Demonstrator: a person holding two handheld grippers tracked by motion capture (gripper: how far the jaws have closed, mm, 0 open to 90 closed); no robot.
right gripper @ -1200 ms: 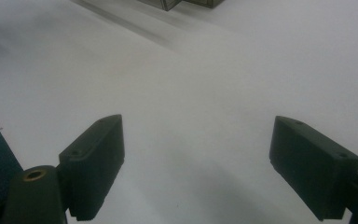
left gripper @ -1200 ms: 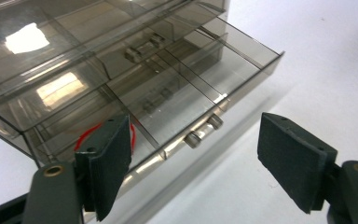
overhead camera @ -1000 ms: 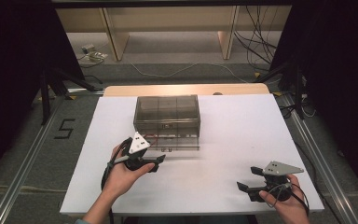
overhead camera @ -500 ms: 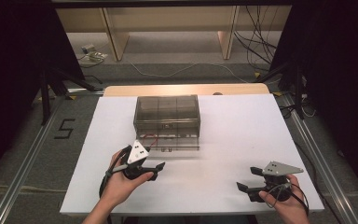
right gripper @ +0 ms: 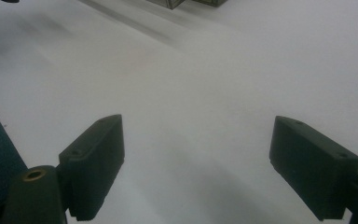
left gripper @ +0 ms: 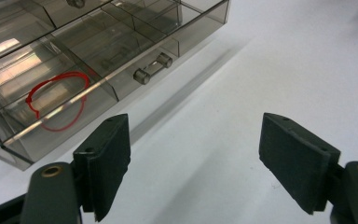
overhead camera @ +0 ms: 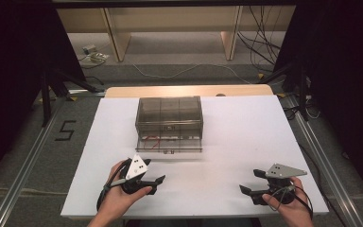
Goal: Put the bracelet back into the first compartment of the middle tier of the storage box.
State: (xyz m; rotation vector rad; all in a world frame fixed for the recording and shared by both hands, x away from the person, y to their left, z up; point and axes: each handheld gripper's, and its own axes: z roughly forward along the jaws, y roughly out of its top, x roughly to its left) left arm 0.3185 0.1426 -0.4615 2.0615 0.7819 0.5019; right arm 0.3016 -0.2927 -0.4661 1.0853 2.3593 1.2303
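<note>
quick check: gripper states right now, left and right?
Left gripper: open, holding nothing, jaws wide apart over the white table near the clear drawer box.
Right gripper: open, holding nothing, above bare table.

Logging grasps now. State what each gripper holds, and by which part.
Nothing is held. The left gripper and the right gripper both stand open over the bare table, apart from the box and its open drawer.

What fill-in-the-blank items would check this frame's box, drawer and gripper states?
1. The smoky clear box's bottom drawer is pulled ____.
2. The loop in that drawer is coloured ____.
3. The left hand-held gripper has its jaws ____.
4. The right hand-held gripper holds ____.

Missing words: open; red; open; nothing
</note>
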